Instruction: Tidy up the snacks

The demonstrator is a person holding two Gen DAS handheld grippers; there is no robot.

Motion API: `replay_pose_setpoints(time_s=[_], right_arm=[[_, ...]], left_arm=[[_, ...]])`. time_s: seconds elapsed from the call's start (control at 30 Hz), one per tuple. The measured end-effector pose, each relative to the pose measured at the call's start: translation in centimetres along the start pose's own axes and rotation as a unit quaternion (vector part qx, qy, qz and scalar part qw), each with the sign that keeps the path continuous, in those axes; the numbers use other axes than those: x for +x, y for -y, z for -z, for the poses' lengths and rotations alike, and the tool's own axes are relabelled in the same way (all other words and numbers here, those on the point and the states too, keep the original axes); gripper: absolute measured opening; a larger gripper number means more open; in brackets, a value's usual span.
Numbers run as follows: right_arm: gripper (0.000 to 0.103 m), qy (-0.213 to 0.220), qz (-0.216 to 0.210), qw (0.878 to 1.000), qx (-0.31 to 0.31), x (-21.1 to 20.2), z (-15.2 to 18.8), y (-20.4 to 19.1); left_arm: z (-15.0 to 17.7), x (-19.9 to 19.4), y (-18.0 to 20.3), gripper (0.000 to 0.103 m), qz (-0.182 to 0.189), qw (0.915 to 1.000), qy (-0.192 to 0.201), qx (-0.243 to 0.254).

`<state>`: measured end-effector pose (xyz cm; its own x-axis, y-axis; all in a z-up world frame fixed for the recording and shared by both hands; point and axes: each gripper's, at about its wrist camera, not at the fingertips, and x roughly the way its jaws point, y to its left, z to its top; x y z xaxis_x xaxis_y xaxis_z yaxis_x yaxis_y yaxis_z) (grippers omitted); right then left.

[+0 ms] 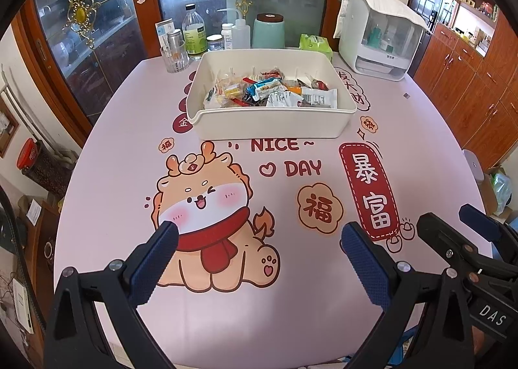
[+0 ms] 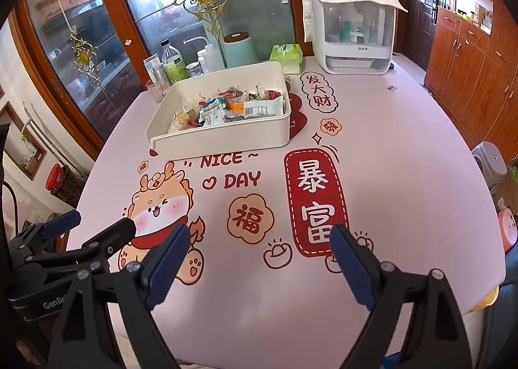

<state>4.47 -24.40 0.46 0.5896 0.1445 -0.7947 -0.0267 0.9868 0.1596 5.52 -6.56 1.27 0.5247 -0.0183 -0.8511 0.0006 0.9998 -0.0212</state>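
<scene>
A cream plastic bin [image 1: 268,124] stands on the far half of the pink table and holds several wrapped snacks [image 1: 275,90]. The right wrist view shows the bin [image 2: 223,139] and the snacks [image 2: 226,106] too. My left gripper [image 1: 259,233] is open and empty, low over the near table, well short of the bin. My right gripper [image 2: 259,236] is open and empty, beside it to the right. The right gripper shows at the left wrist view's right edge [image 1: 453,223]; the left gripper shows at the right wrist view's left edge [image 2: 94,223].
The table [image 1: 226,320] has a pink cloth printed with a cartoon dragon. Behind the bin stand a glass [image 1: 174,58], bottles [image 1: 194,32], a green canister [image 1: 268,30], a green tissue pack [image 1: 315,43] and a white lidded appliance [image 1: 378,35]. Wooden cabinets [image 1: 469,77] line the right.
</scene>
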Motion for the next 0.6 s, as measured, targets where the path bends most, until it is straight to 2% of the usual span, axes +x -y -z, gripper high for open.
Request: replay_pose_setpoints(time_s=[0.6], right_arm=[[0.089,-0.001,0.000,1.000,0.001,0.15,0.16,-0.13]], left_arm=[[0.24,-0.01,-0.20,0.100,0.001,1.0000,-0.003,-0.002]])
